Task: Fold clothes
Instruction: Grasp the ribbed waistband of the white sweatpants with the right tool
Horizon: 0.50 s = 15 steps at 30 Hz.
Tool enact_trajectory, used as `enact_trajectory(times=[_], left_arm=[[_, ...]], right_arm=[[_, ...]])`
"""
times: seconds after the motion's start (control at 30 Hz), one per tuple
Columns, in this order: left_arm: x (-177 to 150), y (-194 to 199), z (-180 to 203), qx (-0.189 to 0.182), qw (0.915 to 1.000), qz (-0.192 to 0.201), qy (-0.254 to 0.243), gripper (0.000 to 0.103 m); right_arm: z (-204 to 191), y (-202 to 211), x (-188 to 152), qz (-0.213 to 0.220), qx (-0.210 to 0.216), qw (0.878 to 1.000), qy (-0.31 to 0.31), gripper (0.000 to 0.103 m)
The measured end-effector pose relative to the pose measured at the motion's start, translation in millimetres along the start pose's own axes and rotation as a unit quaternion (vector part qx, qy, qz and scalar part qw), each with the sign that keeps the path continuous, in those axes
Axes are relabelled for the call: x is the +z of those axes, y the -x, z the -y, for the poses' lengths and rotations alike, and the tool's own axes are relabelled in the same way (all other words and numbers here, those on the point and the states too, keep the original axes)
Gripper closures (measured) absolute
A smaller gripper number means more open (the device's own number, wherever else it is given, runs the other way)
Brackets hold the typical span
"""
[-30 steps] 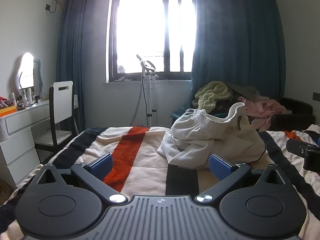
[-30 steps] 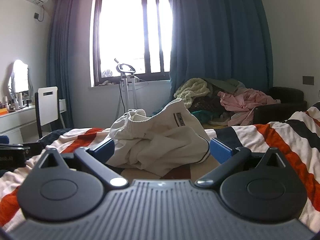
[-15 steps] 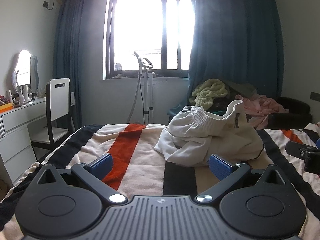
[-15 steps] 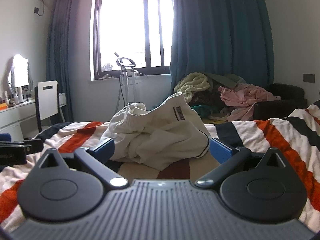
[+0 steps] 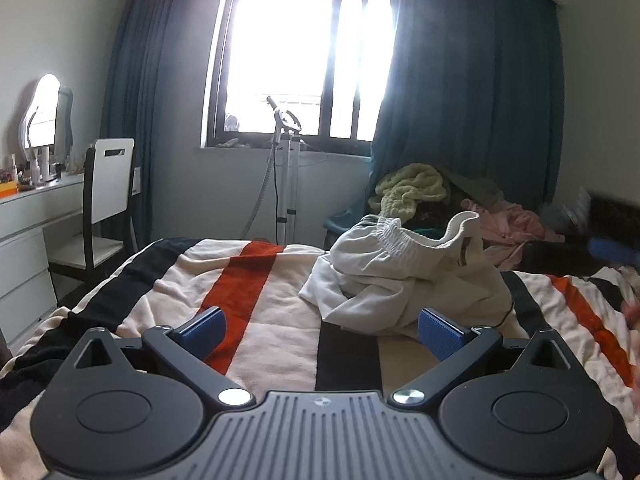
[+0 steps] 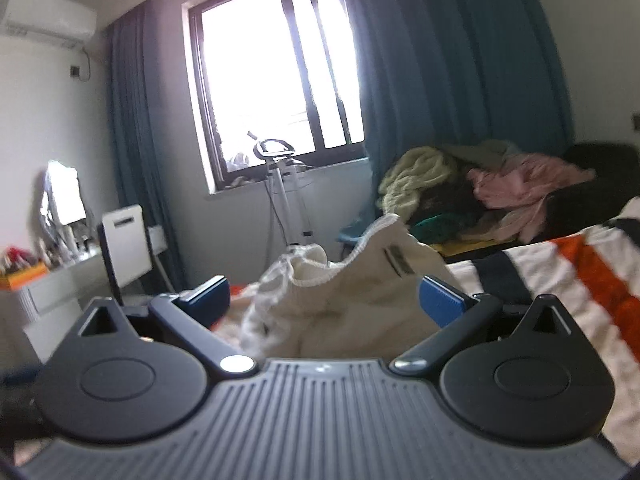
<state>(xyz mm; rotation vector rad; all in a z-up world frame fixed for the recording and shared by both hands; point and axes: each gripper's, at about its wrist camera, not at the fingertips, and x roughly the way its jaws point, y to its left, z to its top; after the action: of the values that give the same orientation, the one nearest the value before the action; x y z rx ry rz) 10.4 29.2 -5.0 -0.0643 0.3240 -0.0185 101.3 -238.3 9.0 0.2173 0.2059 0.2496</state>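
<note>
A crumpled cream-white garment [image 5: 404, 276] with an elastic waistband lies in a heap on the striped bed cover [image 5: 256, 304]. It also shows in the right wrist view [image 6: 360, 296], close in front of the fingers. My left gripper [image 5: 322, 330] is open and empty, low over the bed, with the heap ahead and to its right. My right gripper [image 6: 324, 298] is open and empty, tilted, with the garment between and just beyond its blue pads [image 6: 442, 300]. The right gripper shows as a blur at the right edge of the left wrist view [image 5: 612, 250].
A pile of other clothes [image 5: 448, 196] lies beyond the bed by the blue curtain. A garment steamer stand [image 5: 286, 168] is under the window. A white chair [image 5: 108, 184] and a dresser [image 5: 28, 232] with a mirror stand to the left.
My right gripper has moved forward to the garment and tilted; its view is blurred. My left gripper has shifted slightly, with the heap a little further right. Both stayed open.
</note>
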Motion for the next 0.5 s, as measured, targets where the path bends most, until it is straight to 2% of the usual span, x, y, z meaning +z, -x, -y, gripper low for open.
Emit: enact_trajectory(times=[0.1,0.17,0.2,0.27,0.33,0.5], left_arm=[[-1,-10,-3,-0.005,0.9999,-0.010,0.000,0.000],[-3,-20,-4,-0.009,0.9998,-0.014,-0.006,0.000],[-4,-26,-4,-0.011,0.9998,-0.016,-0.011,0.000],[-9,-39,-8,-0.014,0.9996,-0.008,-0.022,0.000],[-16,-55,-11,0.001,0.9996,-0.011,-0.028,0.000],[-25,-100,-21,0.009,0.9989,-0.043,-0.018,0.000]], right_arm=[[16,-59,26,-0.014,-0.013,1.000,0.018,0.003],[29,-105,39,-0.038,-0.031,0.999,0.010,0.006],[36,-128,46,-0.051,-0.041,0.998,0.003,0.010],[48,-173,56,-0.077,-0.065,0.995,-0.005,0.028],[58,-207,57,-0.096,-0.094,0.991,-0.002,0.034],[79,-263,50,-0.130,-0.114,0.985,-0.024,0.046]])
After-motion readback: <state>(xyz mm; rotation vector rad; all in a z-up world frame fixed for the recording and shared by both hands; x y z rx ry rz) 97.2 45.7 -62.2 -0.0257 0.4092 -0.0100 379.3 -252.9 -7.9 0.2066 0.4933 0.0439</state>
